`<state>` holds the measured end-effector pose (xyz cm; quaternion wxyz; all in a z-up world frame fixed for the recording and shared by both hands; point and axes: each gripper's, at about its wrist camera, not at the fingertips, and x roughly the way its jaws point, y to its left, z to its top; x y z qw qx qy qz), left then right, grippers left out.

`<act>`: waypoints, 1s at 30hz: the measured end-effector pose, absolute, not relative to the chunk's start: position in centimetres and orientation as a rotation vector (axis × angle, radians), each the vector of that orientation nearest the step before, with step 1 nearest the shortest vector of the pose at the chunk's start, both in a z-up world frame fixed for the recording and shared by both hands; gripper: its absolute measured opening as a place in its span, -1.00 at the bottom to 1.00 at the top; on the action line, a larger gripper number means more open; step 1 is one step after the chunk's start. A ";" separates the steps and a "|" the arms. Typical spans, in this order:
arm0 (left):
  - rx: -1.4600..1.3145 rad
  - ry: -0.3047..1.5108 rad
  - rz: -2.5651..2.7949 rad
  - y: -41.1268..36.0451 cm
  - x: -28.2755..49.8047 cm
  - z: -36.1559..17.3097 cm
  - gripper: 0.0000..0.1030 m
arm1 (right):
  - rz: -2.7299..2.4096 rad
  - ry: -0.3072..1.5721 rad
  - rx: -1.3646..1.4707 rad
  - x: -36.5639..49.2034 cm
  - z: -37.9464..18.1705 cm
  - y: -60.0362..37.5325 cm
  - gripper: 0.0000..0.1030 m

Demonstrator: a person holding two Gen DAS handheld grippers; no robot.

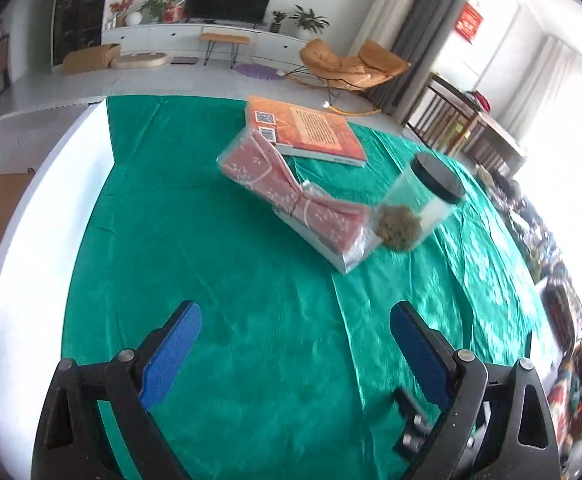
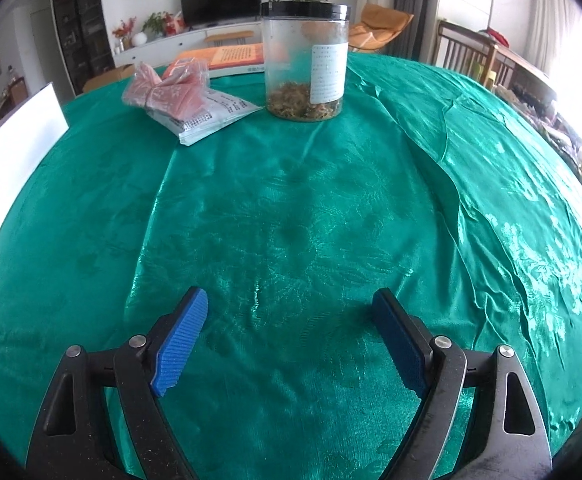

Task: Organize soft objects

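My left gripper (image 1: pixel 295 344) stands wide open over the green tablecloth (image 1: pixel 219 240), nothing between its blue pads. Ahead, the pink cloth bundle in clear wrap (image 1: pixel 279 184) lies across a silver packet (image 1: pixel 345 258), leaning on the orange book (image 1: pixel 311 130). The clear jar (image 2: pixel 305 60) stands upright just beside the packet. My right gripper (image 2: pixel 291 332) is likewise open and empty.

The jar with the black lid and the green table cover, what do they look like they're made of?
Jar: probably clear plastic, slightly cloudy wall that shows the dried bits inside; matte black lid, paper label.
Table cover: likely satin-type fabric, with a shiny sheen, creases and a woven floral pattern.
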<state>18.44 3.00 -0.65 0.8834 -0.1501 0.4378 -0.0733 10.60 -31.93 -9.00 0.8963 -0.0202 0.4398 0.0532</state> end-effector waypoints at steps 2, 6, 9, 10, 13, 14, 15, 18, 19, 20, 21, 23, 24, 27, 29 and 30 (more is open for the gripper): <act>-0.341 0.909 -0.146 2.6 21.8 -1.3 0.85 | 0.111 0.913 -0.041 10.7 -9.1 -31.9 0.73; -0.328 0.942 -0.080 0.8 28.1 -3.6 0.85 | 0.117 0.915 -0.040 10.7 -9.2 -31.9 0.76; -0.355 0.954 -0.028 -0.3 31.6 -5.4 0.85 | 0.121 0.917 -0.040 10.8 -9.2 -31.8 0.78; -0.363 0.972 -0.008 -0.4 32.6 -6.1 0.85 | 0.122 0.919 -0.040 10.8 -9.2 -31.7 0.80; -0.403 1.015 0.017 0.1 33.8 -8.1 0.67 | 0.125 0.925 -0.041 11.0 -9.3 -31.6 0.84; -0.415 0.999 -0.006 0.6 33.4 -8.3 0.13 | 0.125 0.926 -0.040 11.1 -9.3 -31.6 0.85; -0.408 1.001 -0.016 1.0 32.8 -8.4 -0.07 | 0.125 0.927 -0.040 11.1 -9.3 -31.6 0.86; -0.322 1.013 -0.071 2.1 30.6 -7.7 -0.23 | 0.123 0.928 -0.039 11.2 -9.3 -31.5 0.87; -0.282 1.019 -0.090 2.5 29.6 -7.2 -0.23 | 0.123 0.928 -0.039 11.2 -9.3 -31.5 0.87; -0.239 1.028 -0.110 2.9 28.4 -6.5 -0.23 | 0.123 0.928 -0.039 11.2 -9.3 -31.5 0.87; -0.194 1.039 -0.130 3.3 27.0 -5.8 -0.23 | 0.123 0.928 -0.039 11.2 -9.3 -31.5 0.87; -0.096 1.076 -0.163 3.8 23.9 -4.4 -0.23 | 0.123 0.928 -0.039 11.2 -9.3 -31.5 0.87; -0.042 1.103 -0.178 3.8 22.4 -4.0 -0.23 | 0.123 0.928 -0.039 11.2 -9.3 -31.5 0.87; 0.146 1.150 -0.195 2.9 18.4 -3.9 -0.18 | 0.123 0.928 -0.040 11.2 -9.3 -31.5 0.87; 0.239 1.126 -0.146 2.1 17.2 -4.8 -0.06 | 0.123 0.928 -0.040 11.2 -9.3 -31.5 0.87; 0.260 1.115 -0.129 1.8 17.0 -5.6 0.04 | 0.124 0.928 -0.040 11.2 -9.3 -31.5 0.87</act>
